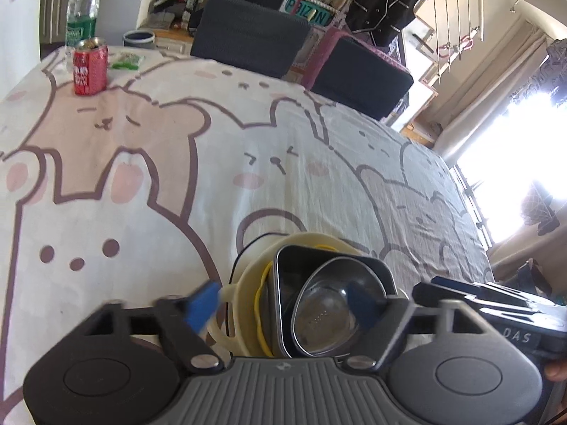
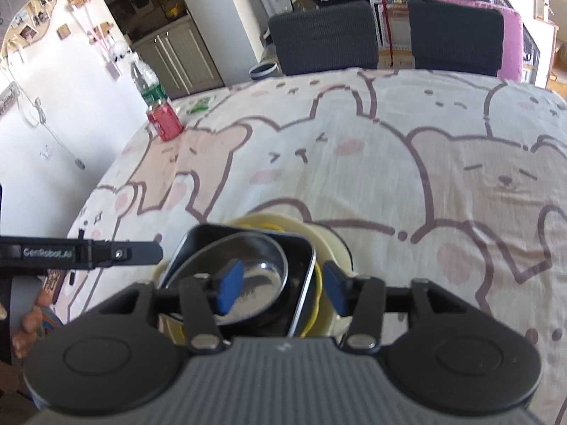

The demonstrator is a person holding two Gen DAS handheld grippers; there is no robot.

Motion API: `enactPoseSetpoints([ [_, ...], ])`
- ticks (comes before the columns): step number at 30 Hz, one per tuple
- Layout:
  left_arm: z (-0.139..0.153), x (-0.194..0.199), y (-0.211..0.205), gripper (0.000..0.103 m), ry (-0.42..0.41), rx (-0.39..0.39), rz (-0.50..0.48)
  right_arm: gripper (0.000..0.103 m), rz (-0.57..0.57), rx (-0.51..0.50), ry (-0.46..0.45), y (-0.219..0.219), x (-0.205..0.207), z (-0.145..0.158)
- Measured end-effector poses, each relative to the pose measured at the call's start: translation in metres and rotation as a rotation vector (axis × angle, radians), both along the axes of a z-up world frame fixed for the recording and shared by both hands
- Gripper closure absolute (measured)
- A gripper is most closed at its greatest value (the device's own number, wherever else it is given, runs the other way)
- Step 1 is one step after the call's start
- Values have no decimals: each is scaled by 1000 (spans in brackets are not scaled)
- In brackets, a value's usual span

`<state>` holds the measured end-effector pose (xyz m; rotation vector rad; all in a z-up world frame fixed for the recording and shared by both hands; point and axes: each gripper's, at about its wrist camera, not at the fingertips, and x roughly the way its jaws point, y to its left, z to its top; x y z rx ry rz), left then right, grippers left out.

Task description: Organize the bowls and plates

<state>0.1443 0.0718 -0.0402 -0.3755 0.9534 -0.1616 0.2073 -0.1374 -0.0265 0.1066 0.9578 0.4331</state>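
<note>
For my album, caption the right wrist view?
Open right gripper above a steel bowl nested in a black tray.

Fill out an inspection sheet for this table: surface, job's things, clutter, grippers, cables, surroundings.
Surface: table under a bear-print cloth, wrinkled.
Job's things: one nested stack at the near edge: steel bowl in a black square dish, in a cream dish with a yellow rim showing inside.
Clutter: red can, water bottle and green packet, far corner.
Grippers: left gripper and right gripper both open over the stack, pads clear of it.
Cables: a thin dark cord curves beside the cream dish.
Surroundings: two dark chairs at the far side, bright window, cabinets.
</note>
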Motion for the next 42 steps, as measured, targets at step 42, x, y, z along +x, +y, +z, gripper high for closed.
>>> enactPoseSetpoints([
  [42,20,-198,-37,0,-371,380,44,0,-233,-155,-510,-20,-226,16],
])
